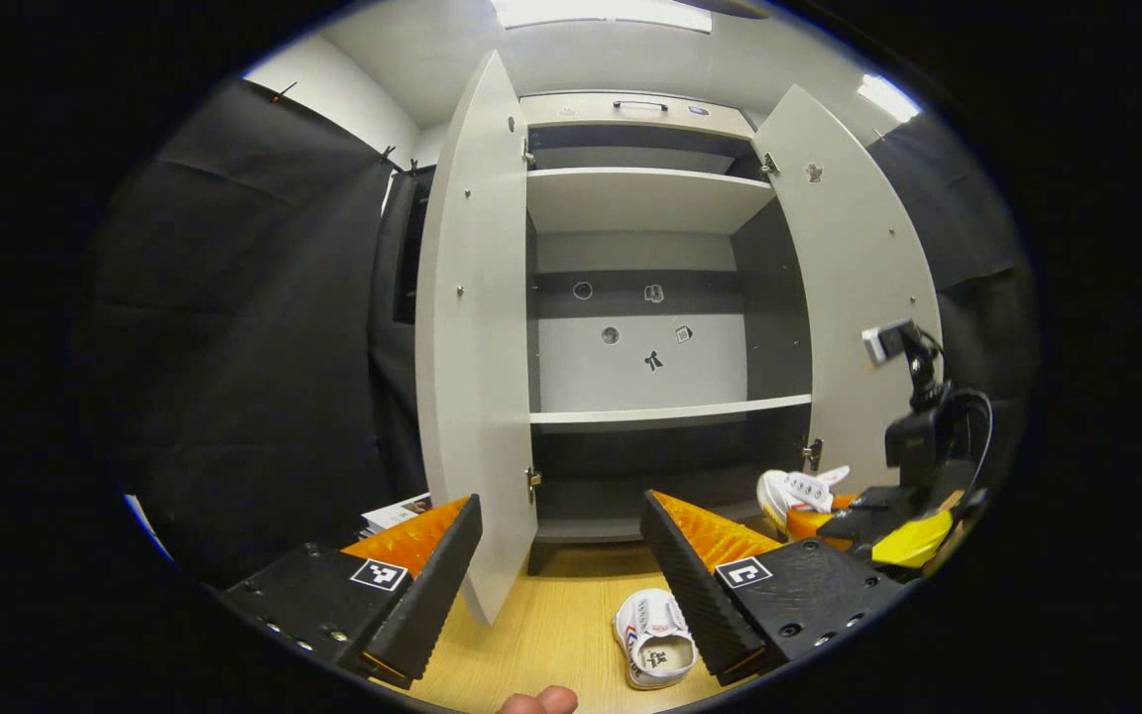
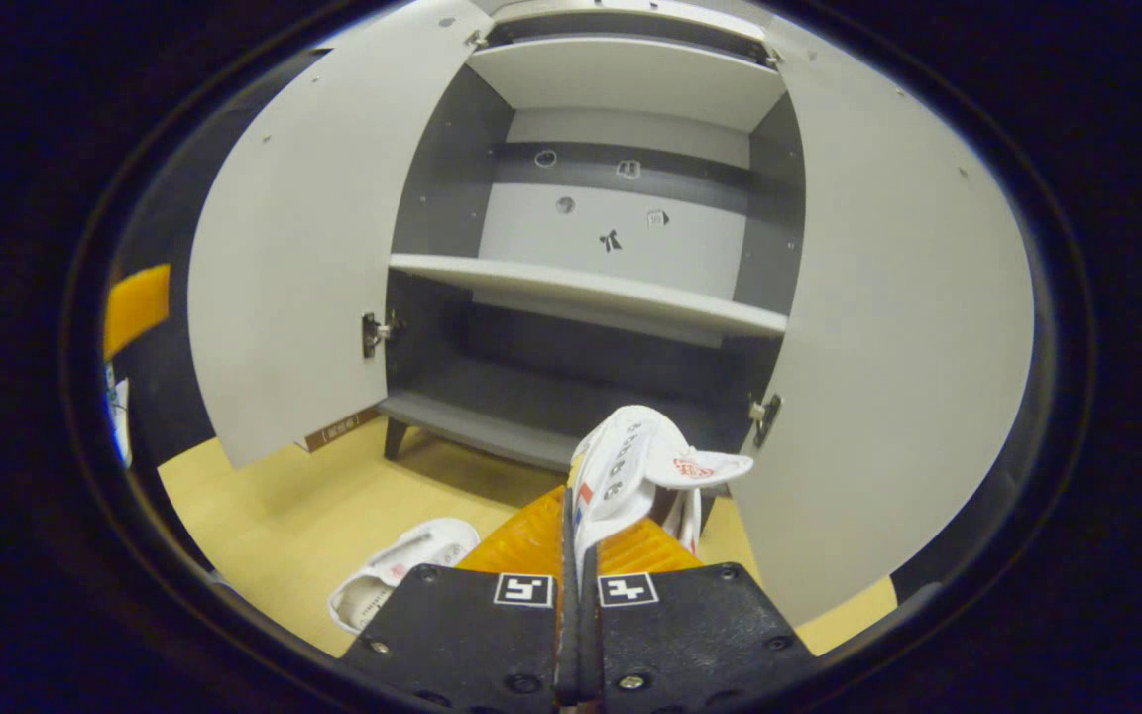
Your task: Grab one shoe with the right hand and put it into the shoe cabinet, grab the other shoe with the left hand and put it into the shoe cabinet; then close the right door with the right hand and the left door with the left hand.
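while the right gripper [image 2: 576, 550] pinches one shoe [image 2: 630, 461] and the left gripper [image 1: 561, 565] hangs spread and empty, carry the shoe level onto the bottom shelf [image 2: 472, 421] of the shoe cabinet [image 2: 621, 79] before letting go.

Two white shoes — one [image 2: 630, 466] pinched in a gripper, one [image 1: 654, 638] lying on the floor. One shoe cabinet [image 1: 640, 203] with two open doors — left door [image 1: 472, 327], right door [image 1: 854, 288] — and two grippers.

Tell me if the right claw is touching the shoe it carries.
Touching. The right gripper view shows the right claw closed on the white shoe, whose edge is pinched between both fingers.
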A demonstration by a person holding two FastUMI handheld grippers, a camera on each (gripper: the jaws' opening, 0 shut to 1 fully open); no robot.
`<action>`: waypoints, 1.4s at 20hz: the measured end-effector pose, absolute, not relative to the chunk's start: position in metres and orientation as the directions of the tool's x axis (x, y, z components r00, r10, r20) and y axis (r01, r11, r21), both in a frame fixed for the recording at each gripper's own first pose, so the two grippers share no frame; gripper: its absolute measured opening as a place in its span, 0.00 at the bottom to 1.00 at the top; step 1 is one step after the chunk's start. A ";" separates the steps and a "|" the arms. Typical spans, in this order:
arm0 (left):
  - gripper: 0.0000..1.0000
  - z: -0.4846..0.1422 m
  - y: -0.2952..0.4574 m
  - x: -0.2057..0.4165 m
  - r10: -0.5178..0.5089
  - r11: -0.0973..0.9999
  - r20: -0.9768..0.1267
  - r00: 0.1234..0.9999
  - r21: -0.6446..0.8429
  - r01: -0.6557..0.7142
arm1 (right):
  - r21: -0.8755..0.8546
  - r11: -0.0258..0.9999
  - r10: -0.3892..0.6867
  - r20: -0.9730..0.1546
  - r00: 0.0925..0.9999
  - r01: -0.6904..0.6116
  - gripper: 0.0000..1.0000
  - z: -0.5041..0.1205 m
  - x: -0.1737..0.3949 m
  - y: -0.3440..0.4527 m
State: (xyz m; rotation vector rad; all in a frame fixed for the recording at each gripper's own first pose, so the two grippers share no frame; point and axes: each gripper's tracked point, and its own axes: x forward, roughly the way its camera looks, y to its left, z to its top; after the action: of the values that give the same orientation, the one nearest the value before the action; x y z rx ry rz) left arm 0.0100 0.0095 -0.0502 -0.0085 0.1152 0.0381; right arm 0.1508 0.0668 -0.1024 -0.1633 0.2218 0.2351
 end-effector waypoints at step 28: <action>0.96 -0.065 0.048 0.007 0.096 0.995 -0.145 0.985 -0.011 -0.098 | -0.278 0.940 -0.019 -0.623 0.782 -0.198 0.04 0.014 0.434 0.082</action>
State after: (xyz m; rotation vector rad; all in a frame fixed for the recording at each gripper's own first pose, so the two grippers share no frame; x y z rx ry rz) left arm 0.0068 0.0478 -0.0651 -0.0178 0.1448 0.0977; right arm 0.4341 0.0823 0.0139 -0.3408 0.6692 0.0986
